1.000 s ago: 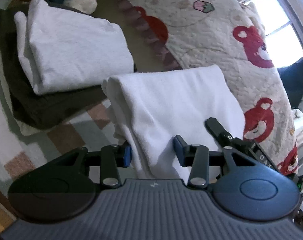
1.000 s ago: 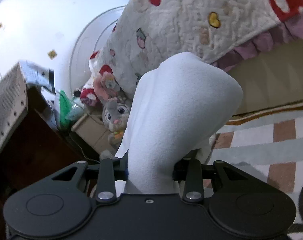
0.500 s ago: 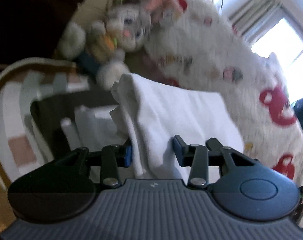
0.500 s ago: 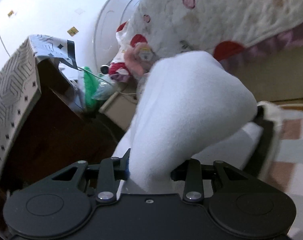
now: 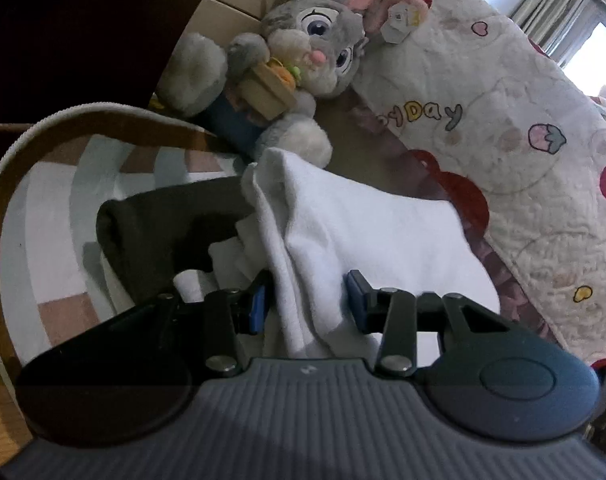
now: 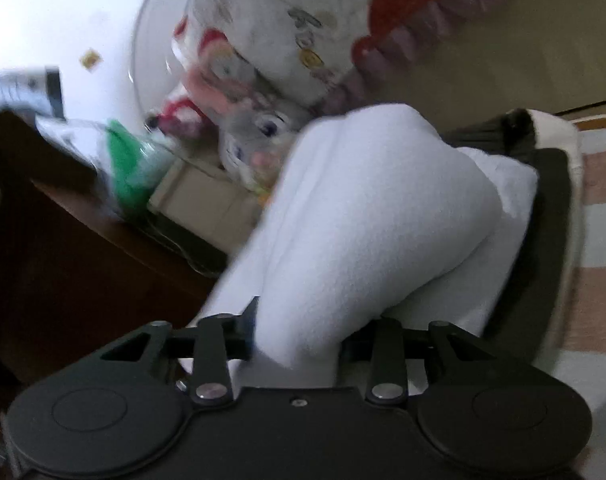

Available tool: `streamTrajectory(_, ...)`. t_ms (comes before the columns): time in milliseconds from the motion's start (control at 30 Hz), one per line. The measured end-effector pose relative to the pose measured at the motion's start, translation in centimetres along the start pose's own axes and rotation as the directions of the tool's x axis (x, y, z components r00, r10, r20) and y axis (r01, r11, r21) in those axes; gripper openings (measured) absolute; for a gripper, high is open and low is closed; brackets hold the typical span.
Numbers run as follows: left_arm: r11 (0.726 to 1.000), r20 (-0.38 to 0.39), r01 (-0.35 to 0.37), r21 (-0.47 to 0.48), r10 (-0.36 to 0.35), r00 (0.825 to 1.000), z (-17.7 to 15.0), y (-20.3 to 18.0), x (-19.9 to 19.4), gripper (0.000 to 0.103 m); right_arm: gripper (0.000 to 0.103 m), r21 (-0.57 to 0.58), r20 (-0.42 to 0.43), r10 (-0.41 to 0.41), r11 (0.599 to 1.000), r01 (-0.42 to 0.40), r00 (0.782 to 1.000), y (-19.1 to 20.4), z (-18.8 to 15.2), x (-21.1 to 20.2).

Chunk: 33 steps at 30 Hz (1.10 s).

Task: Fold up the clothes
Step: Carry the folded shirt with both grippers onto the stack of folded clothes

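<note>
- Bear-print quilted bedspread hangs at the back; striped pastel rug covers the floor.
- Folded white fleece garment is carried over the stack: dark brown folded garment below, white folded cloth on it.
- Left tongs clenched on the white garment's near edge.
- Right tongs have just been widening, fleece between them; whether the pads press it, cannot tell.
- Judgement: folding done; setting down and letting go remain.
- Grey plush rabbit sits beyond.

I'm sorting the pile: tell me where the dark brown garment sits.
In the left wrist view the dark brown garment lies left of centre on the striped rug, under the white folded cloth.
</note>
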State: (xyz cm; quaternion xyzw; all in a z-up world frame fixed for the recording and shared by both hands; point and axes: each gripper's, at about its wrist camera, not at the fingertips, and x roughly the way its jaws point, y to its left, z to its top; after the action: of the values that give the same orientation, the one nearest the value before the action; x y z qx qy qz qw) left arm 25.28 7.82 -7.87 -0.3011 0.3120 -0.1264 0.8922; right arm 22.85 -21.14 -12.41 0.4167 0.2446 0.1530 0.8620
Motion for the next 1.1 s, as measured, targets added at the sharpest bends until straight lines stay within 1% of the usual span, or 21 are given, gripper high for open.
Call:
streamTrajectory(100, 1.0, -0.002, 0.005, -0.014, -0.005, 1.0, 0.1, 0.6, -0.1, 0.042, 0.055, -0.032, -0.034, -0.009, 0.999, 0.007, 0.999, 0.2, 0.5, -0.9)
streamTrajectory(167, 1.0, -0.003, 0.01, -0.03, -0.01, 1.0, 0.0, 1.1, -0.1, 0.043, 0.066, -0.041, -0.034, -0.024, 0.999, 0.023, 0.999, 0.1, 1.1, -2.3)
streamTrajectory(200, 0.999, -0.006, 0.012, -0.037, -0.012, 1.0, 0.0, 1.2, -0.1, 0.043, 0.074, -0.035, -0.01, -0.037, 0.999, 0.037, 0.999, -0.3, 1.3, -3.2)
streamTrajectory(233, 0.999, -0.009, 0.014, -0.042, -0.015, 1.0, 0.1, 1.4, 0.0, 0.043, 0.079, -0.026, 0.021, -0.05, 0.998, 0.051, 0.999, -0.8, 1.6, -4.1)
streamTrajectory(267, 0.999, -0.012, 0.015, -0.043, -0.015, 1.0, 0.1, 1.4, 0.0, 0.043, 0.079, -0.012, 0.045, -0.051, 0.999, 0.051, 0.998, -1.3, 1.9, -4.8)
streamTrajectory(333, 0.999, -0.02, 0.008, -0.043, -0.009, 1.0, 0.1, 1.3, 0.1, 0.045, 0.079, 0.041, 0.05, -0.018, 0.999, 0.016, 0.999, -2.5, 2.8, -5.4)
streamTrajectory(400, 0.999, -0.046, -0.018, -0.046, 0.016, 0.999, 0.3, 1.2, 0.3, 0.051, 0.079, 0.111, 0.026, 0.017, 0.994, -0.02, 1.0, -3.8, 3.6, -4.9)
streamTrajectory(433, 0.999, -0.053, -0.031, -0.044, 0.029, 0.998, 0.3, 1.2, 0.4, 0.058, 0.079, 0.149, 0.001, 0.047, 0.988, -0.046, 0.999, -4.4, 4.0, -4.0)
streamTrajectory(467, 0.998, -0.058, -0.042, -0.042, 0.04, 0.998, 0.4, 1.2, 0.4, 0.06, 0.079, 0.188, -0.031, 0.065, 0.98, -0.058, 0.997, -5.0, 4.5, -3.0)
streamTrajectory(533, 0.998, -0.067, -0.04, -0.04, 0.037, 0.997, 0.4, 1.3, 0.6, 0.061, 0.08, 0.215, -0.068, 0.026, 0.976, -0.011, 0.997, -5.3, 5.2, -1.4)
streamTrajectory(600, 0.998, -0.074, -0.036, -0.044, 0.032, 0.997, 0.5, 1.5, 0.7, 0.061, 0.083, 0.164, -0.078, -0.012, 0.986, 0.025, 0.997, -4.6, 6.1, -0.3)
streamTrajectory(633, 0.998, -0.073, -0.042, -0.045, 0.039, 0.997, 0.5, 1.5, 0.6, 0.061, 0.077, 0.112, -0.086, -0.039, 0.993, 0.049, 0.996, -3.8, 6.7, 0.1)
streamTrajectory(700, 0.998, -0.064, -0.06, -0.014, 0.059, 0.996, 0.6, 0.8, 0.3, 0.061, 0.059, -0.112, -0.038, -0.048, 0.993, 0.044, 0.998, -1.2, 6.7, 0.0)
streamTrajectory(733, 0.997, -0.054, -0.071, 0.014, 0.072, 0.996, 0.6, 0.3, 0.1, 0.061, 0.055, -0.234, -0.009, -0.044, 0.971, 0.04, 0.999, 0.2, 6.7, -0.2)
streamTrajectory(767, 0.995, -0.044, -0.092, 0.049, 0.094, 0.995, 0.6, -0.3, -0.1, 0.061, 0.055, -0.353, 0.019, -0.035, 0.935, 0.04, 0.999, 1.6, 6.6, -0.4)
streamTrajectory(800, 0.989, -0.033, -0.117, 0.085, 0.12, 0.992, 0.6, -0.9, -0.2, 0.061, 0.054, -0.466, 0.046, -0.024, 0.884, 0.042, 0.999, 3.1, 6.5, -0.6)
streamTrajectory(833, 0.985, -0.026, -0.133, 0.111, 0.137, 0.99, 0.4, -1.4, -0.2, 0.061, 0.054, -0.511, 0.053, -0.032, 0.858, 0.054, 0.998, 3.4, 6.5, -0.4)
streamTrajectory(867, 0.981, -0.022, -0.144, 0.13, 0.148, 0.989, 0.3, -1.7, 0.0, 0.061, 0.054, -0.526, 0.051, -0.051, 0.848, 0.07, 0.997, 3.3, 6.6, -0.1)
streamTrajectory(900, 0.983, -0.027, -0.134, 0.124, 0.138, 0.99, 0.2, -1.8, 0.2, 0.061, 0.053, -0.505, 0.044, -0.094, 0.857, 0.104, 0.995, 2.6, 6.7, 0.5)
streamTrajectory(1000, 0.995, -0.053, -0.079, 0.067, 0.083, 0.995, 0.0, -1.4, 0.8, 0.061, 0.056, -0.455, 0.04, -0.224, 0.864, 0.217, 0.974, 0.2, 6.3, 1.5)
streamTrajectory(1100, 0.995, -0.053, -0.083, 0.06, 0.086, 0.995, -0.1, -1.5, 1.0, 0.064, 0.082, -0.378, 0.047, -0.286, 0.882, 0.282, 0.957, -0.9, 7.0, 1.2)
